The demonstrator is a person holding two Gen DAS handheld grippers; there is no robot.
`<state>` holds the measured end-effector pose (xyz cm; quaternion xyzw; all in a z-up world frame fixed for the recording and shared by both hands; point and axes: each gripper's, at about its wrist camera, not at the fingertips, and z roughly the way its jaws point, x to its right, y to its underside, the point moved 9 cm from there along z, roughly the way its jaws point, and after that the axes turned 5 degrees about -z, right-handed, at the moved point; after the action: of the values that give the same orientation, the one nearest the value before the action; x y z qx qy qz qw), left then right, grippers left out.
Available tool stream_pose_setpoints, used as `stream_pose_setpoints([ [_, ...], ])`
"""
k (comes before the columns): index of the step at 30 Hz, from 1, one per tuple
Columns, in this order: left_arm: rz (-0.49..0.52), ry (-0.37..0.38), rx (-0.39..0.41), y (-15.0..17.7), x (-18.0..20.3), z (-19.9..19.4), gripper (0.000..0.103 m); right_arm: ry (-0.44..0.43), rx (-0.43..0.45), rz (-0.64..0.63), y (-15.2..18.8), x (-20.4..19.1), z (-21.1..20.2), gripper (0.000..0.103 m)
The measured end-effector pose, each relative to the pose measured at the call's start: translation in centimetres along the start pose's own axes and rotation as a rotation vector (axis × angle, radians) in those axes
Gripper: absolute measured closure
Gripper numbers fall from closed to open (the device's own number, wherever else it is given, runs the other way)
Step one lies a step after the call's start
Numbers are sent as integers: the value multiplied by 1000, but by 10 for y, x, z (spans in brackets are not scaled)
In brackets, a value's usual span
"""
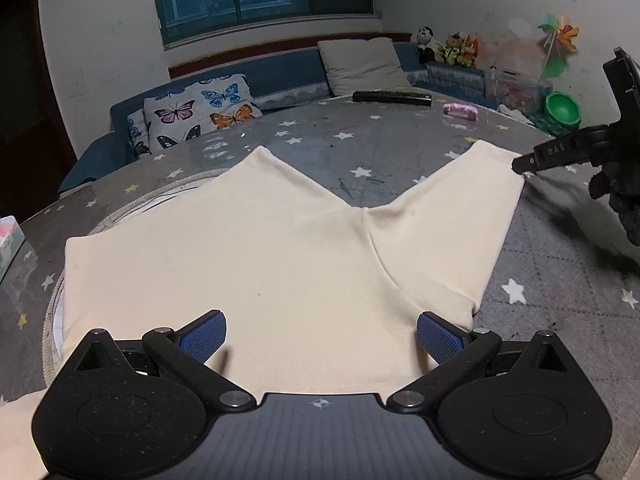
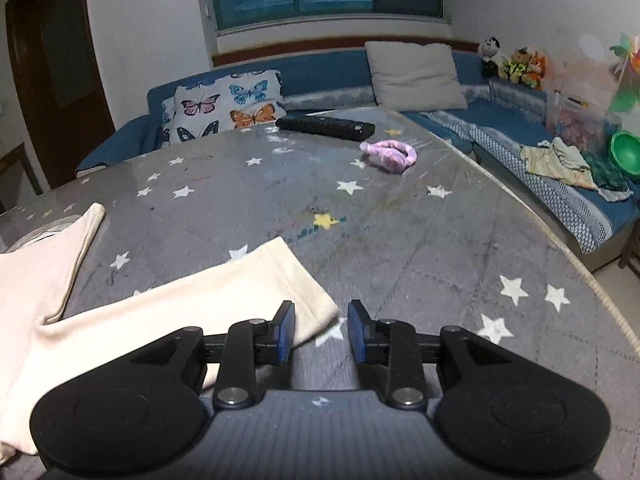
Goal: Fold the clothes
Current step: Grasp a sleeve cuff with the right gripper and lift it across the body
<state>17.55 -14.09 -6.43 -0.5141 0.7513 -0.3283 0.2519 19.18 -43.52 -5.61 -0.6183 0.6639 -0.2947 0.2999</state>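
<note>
**A:** So what we've got here is a pair of cream shorts (image 1: 280, 248) spread flat on the tabletop (image 1: 400, 152), the grey one with the white star print. The two legs fan out away from us in a V, with a wedge of bare cloth showing between them.

**B:** Yep, and in the right wrist view the hem of one leg (image 2: 296, 292) lies right in front of our right gripper (image 2: 321, 332). Its corner pokes into the gap between the jaws, but the blue pads (image 2: 287, 334) aren't pressing on it. The jaws stand a bit apart, nothing gripped.

**A:** Agreed. Our left gripper (image 1: 321, 338) is over the waist end of the shorts, jaws spread wide, fabric underneath and between them but not pinched.

**B:** From the left wrist view we can also see the right gripper's tip (image 1: 520, 166) at the far corner of that right leg, with a dark glove (image 1: 618, 196) behind it.

**A:** Further out on the tabletop: a long black box (image 2: 326, 126) near the far edge and a little purple bundle (image 2: 390, 156) just beside it.

**B:** Then the blue sofa (image 2: 320, 72) behind, with a butterfly cushion (image 2: 224, 106), a plain cushion (image 2: 414, 76) and some stuffed toys (image 2: 514, 64) in the corner.
</note>
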Motion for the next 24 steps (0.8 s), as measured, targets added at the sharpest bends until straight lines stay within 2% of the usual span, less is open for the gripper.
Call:
stream_pose_setpoints([
  [2, 9, 5, -2, 0, 3, 2, 0, -1, 3, -1, 0, -3, 0, 94],
  [4, 16, 8, -4, 0, 6, 3, 0, 2, 11, -7, -2, -5, -2, 97],
  [10, 20, 13, -10, 1, 6, 6, 0, -4, 15, 17, -7, -3, 1, 98],
  [13, 16, 10, -3, -1, 5, 6, 0, -28, 50, 39, -18, -3, -11, 98],
  [17, 15, 16, 0, 0, 7, 8, 0, -42, 96, 9, -39, -11, -29, 99],
  [24, -17, 5, 23, 1, -3, -4, 0, -123, 177, -70, -80, -58, -66, 99],
])
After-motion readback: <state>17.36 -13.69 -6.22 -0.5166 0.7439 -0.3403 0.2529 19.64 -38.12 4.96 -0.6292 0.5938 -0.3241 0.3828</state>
